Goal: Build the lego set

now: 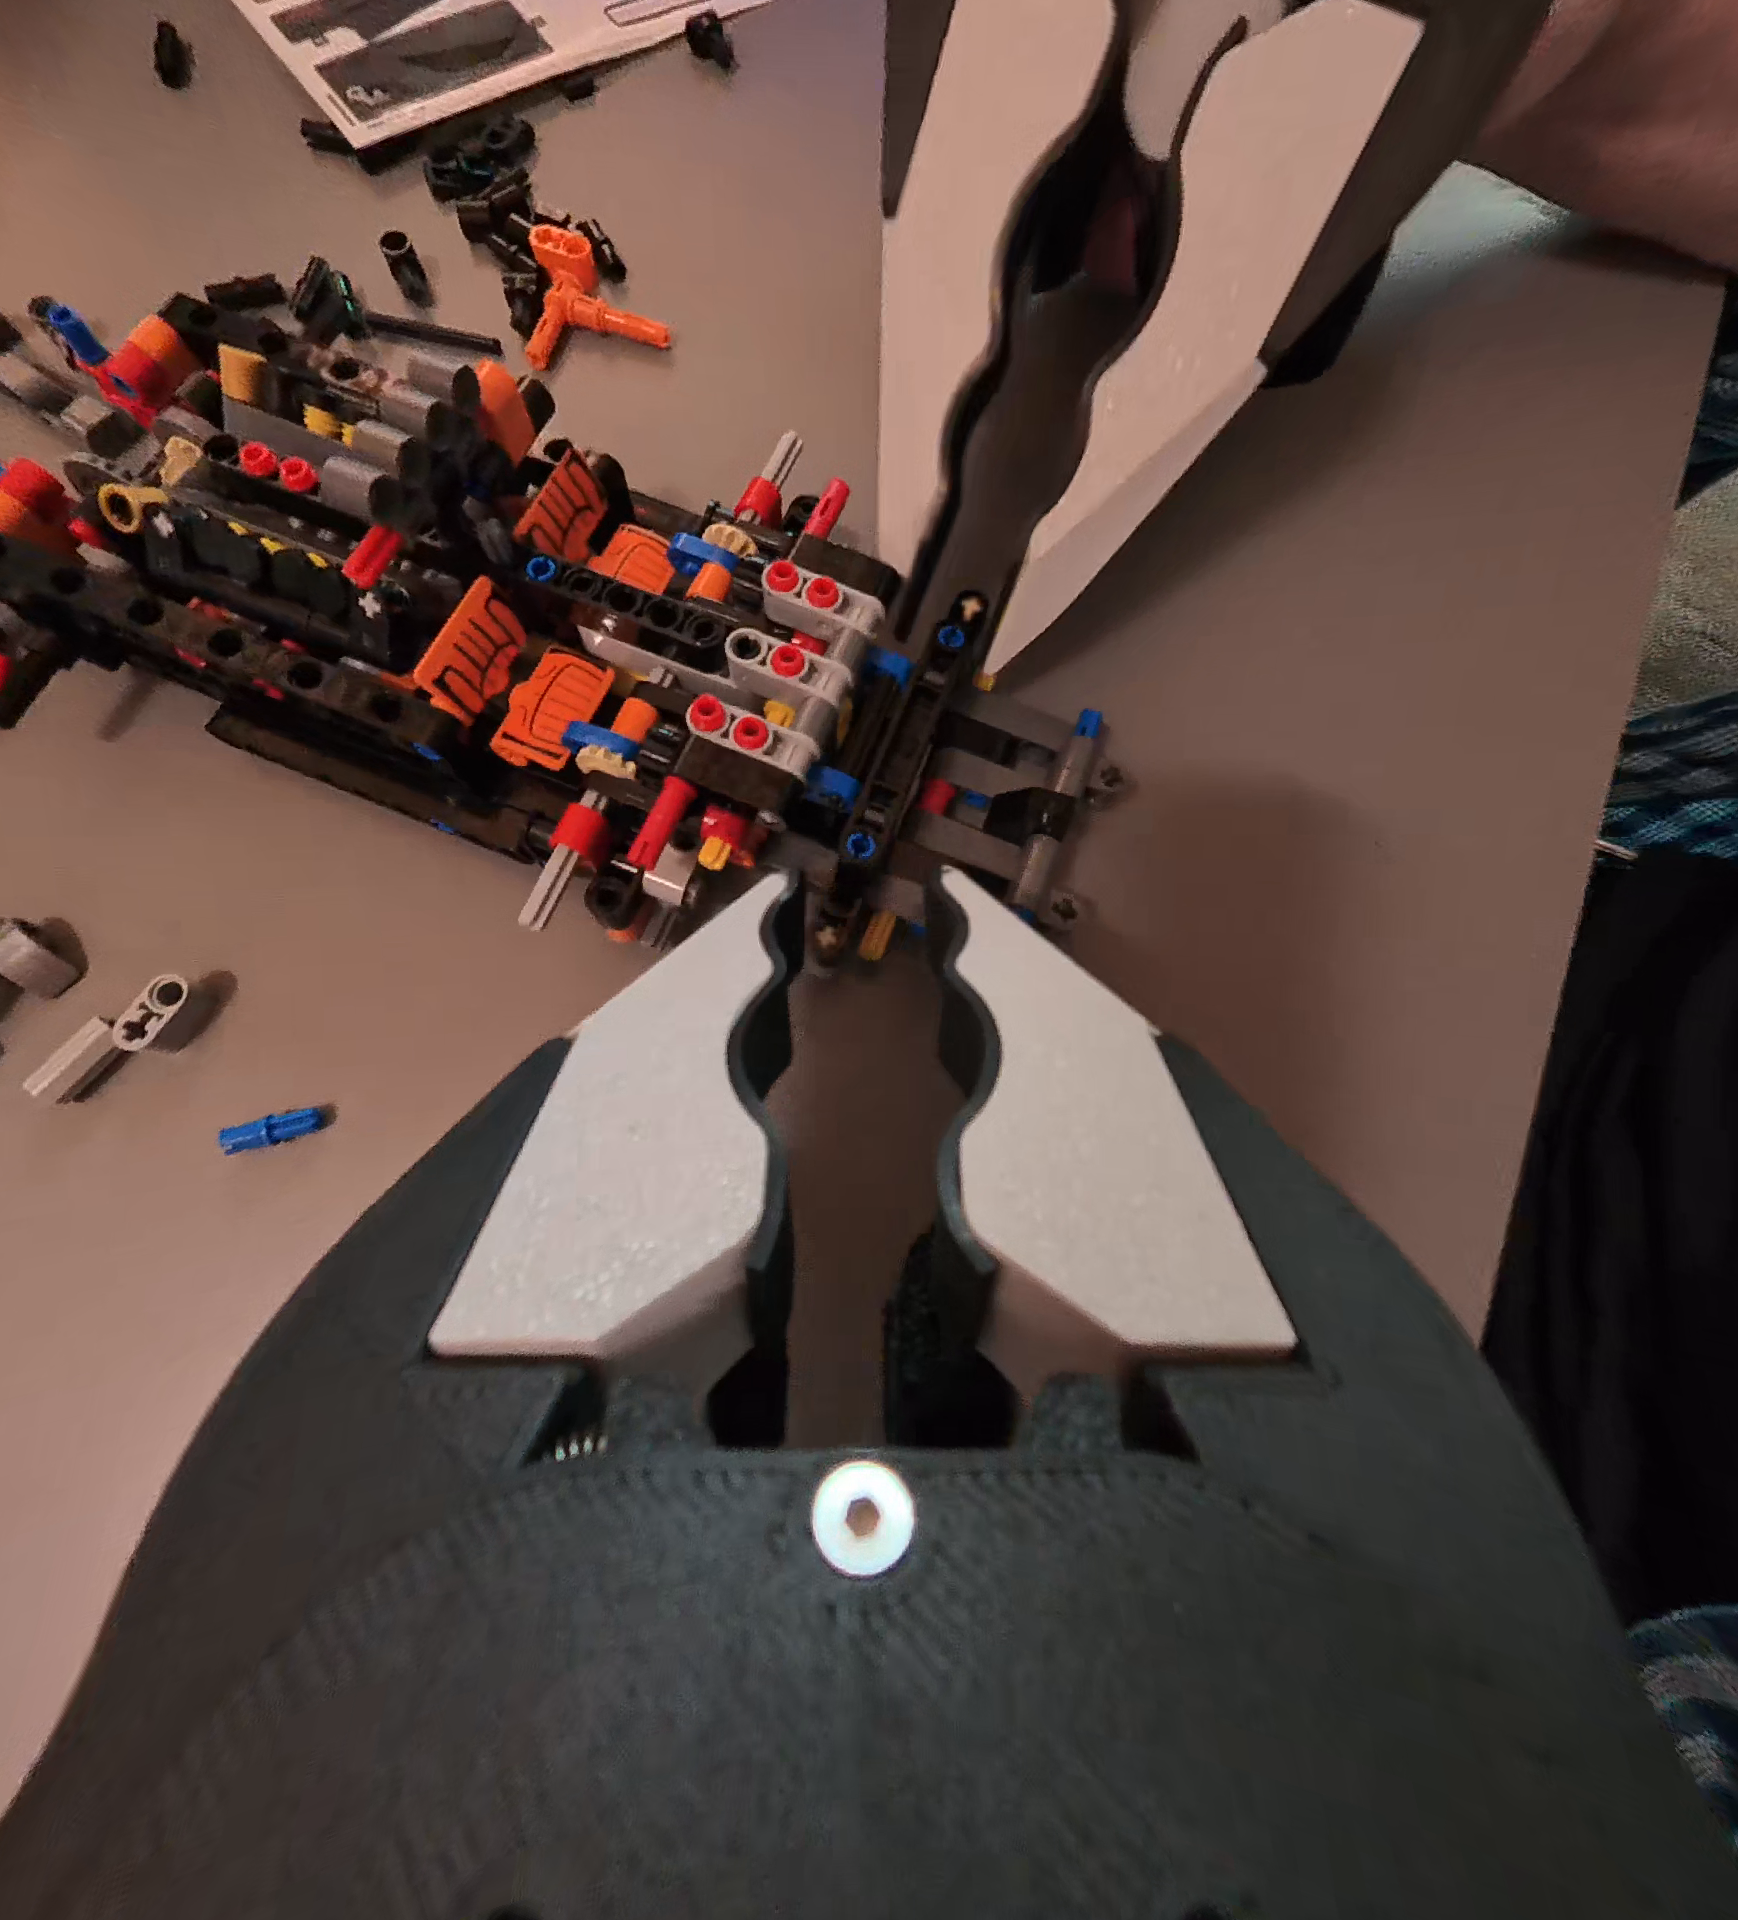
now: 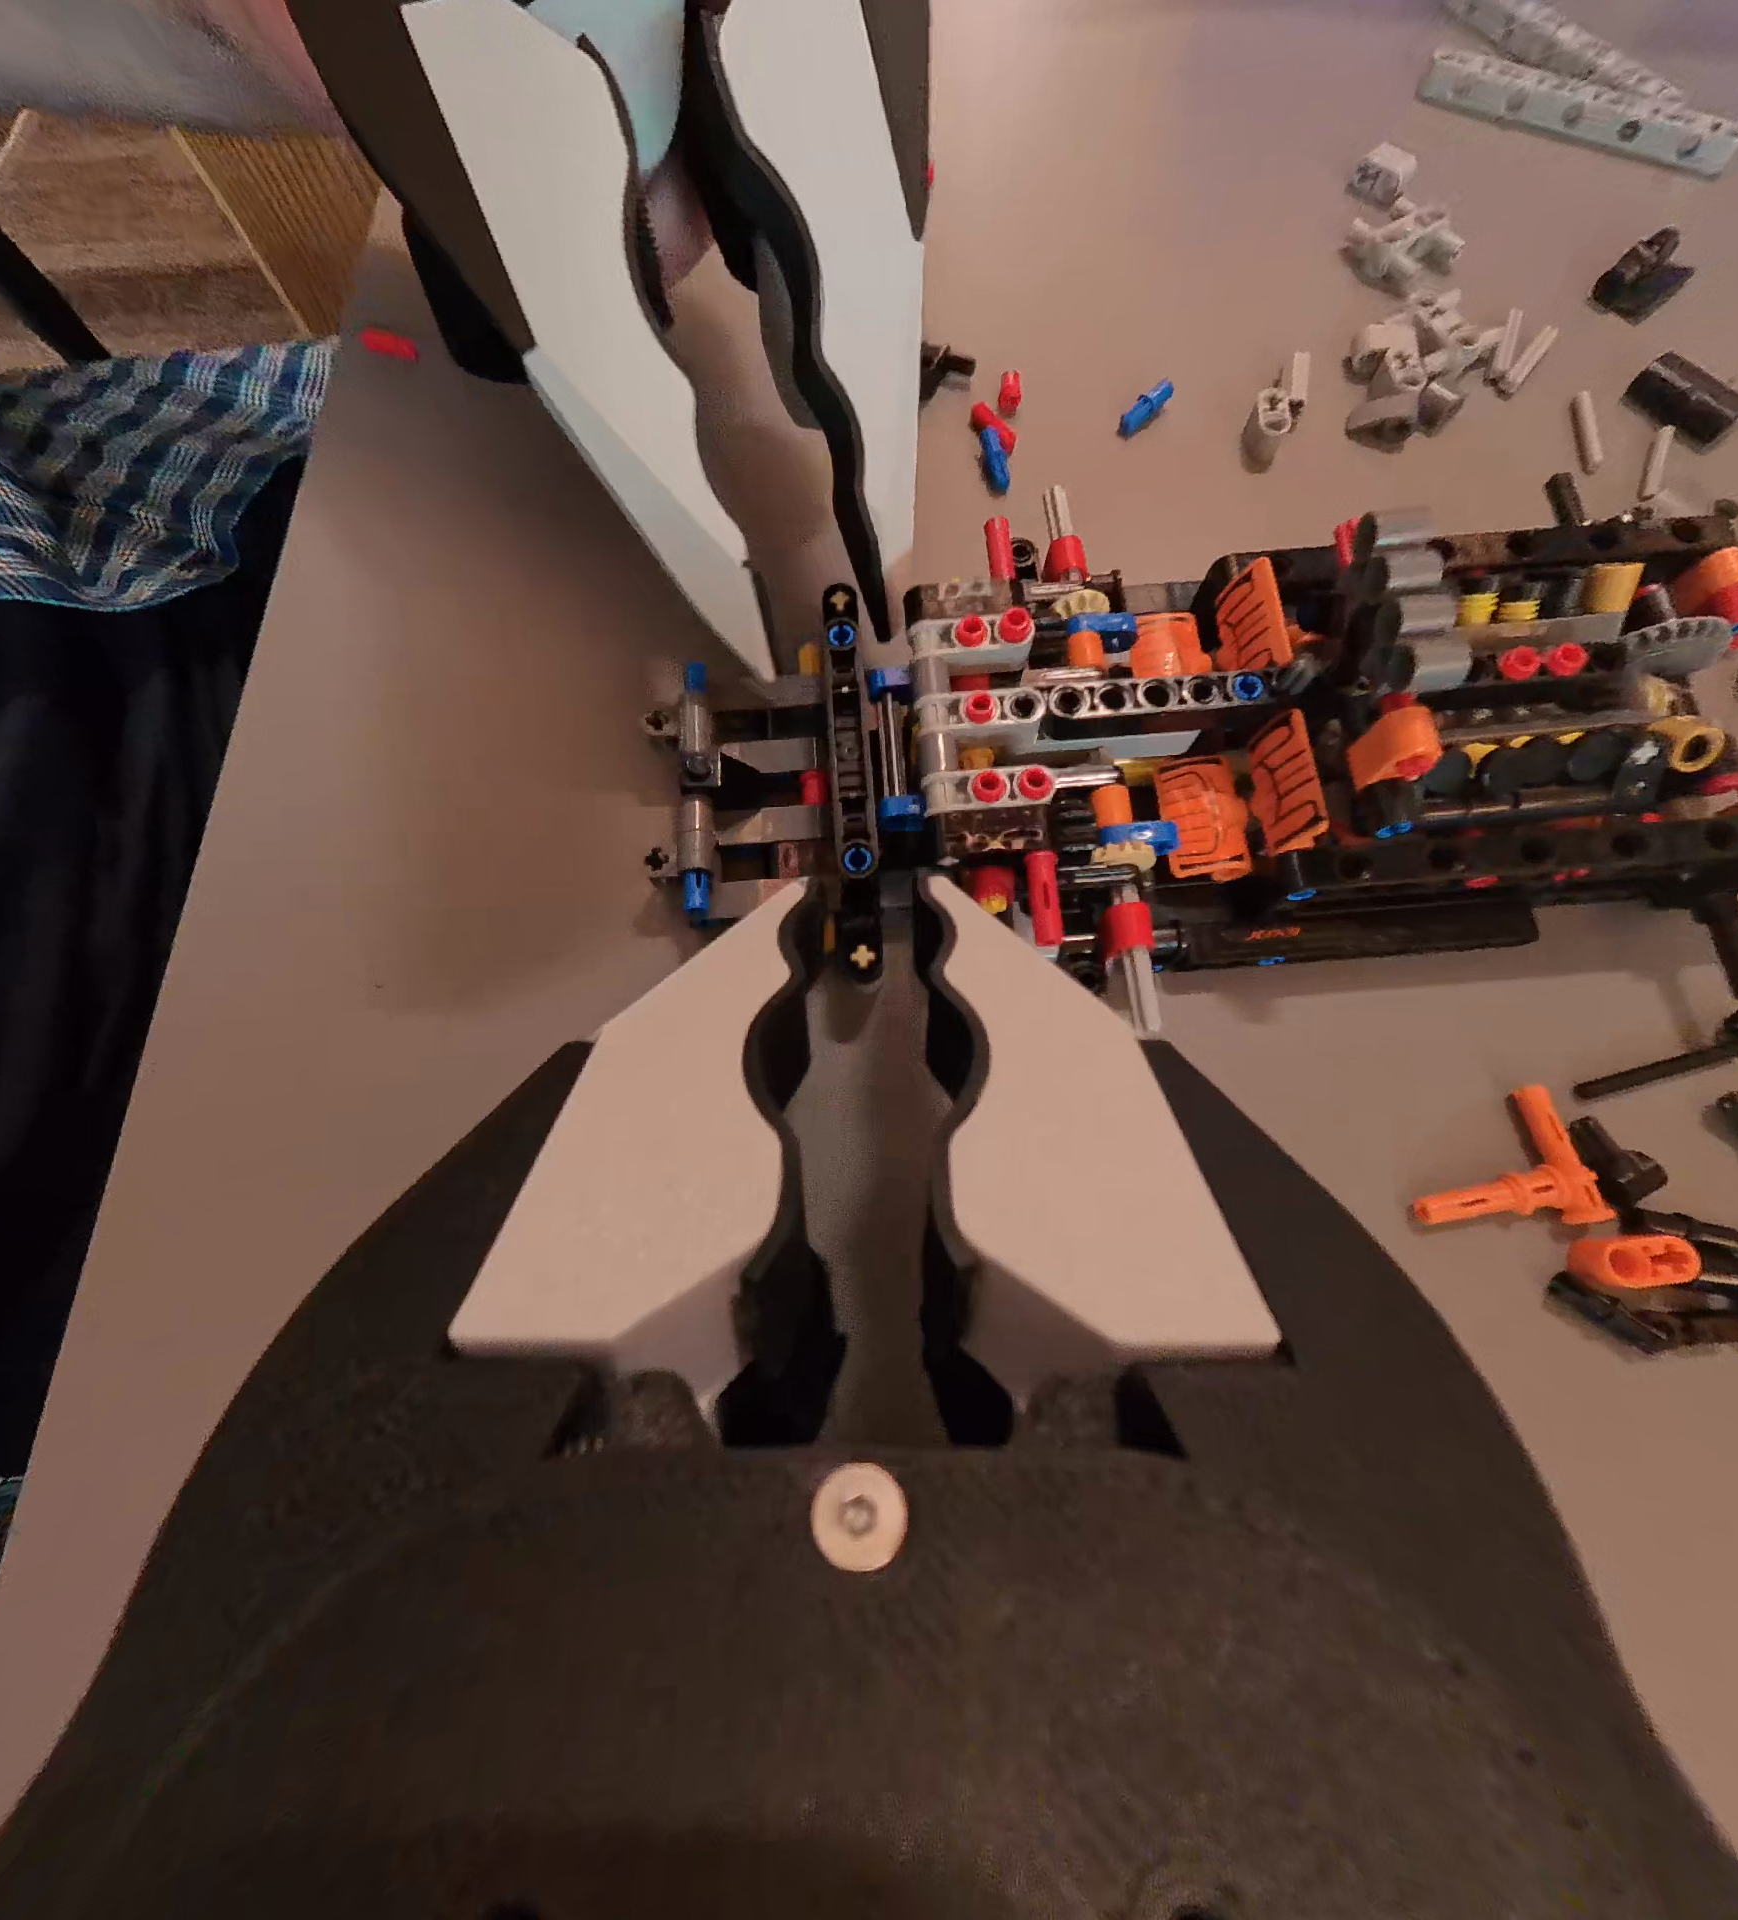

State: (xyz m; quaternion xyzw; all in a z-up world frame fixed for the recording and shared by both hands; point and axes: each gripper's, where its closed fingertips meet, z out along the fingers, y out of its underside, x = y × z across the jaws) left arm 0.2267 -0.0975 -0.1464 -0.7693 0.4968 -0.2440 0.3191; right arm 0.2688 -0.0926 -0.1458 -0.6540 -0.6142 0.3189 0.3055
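Observation:
A long black, orange and grey Lego Technic chassis (image 1: pixel 491 623) lies on the beige table; it also shows in the right wrist view (image 2: pixel 1260 727). A black beam (image 1: pixel 906 748) with blue pins lies across its end near the table edge, also seen in the right wrist view (image 2: pixel 849 748). My left gripper (image 1: pixel 865 899) is narrowly open with its jaws astride one end of the beam. My right gripper (image 2: pixel 867 891) is narrowly open astride the other end, with a gap beside the beam. Each gripper shows from above in the other's view (image 1: pixel 953 644) (image 2: pixel 823 649).
Loose parts lie around: grey connectors (image 1: pixel 117 1023), a blue pin (image 1: pixel 273 1127), orange pieces (image 2: pixel 1530 1184), grey connectors (image 2: pixel 1405 343) and light grey beams (image 2: pixel 1571 114). An instruction booklet (image 1: pixel 429 52) lies at the far side. The table edge (image 2: pixel 325 790) and a person's plaid cloth (image 2: pixel 96 488) are close by. The gap from one gripper's tips to the other's is roughly 5 cm. My left gripper's tips are some 11 cm from the blue pin (image 1: pixel 273 1127). My right wrist view (image 2: pixel 1144 405) looks at it from another angle.

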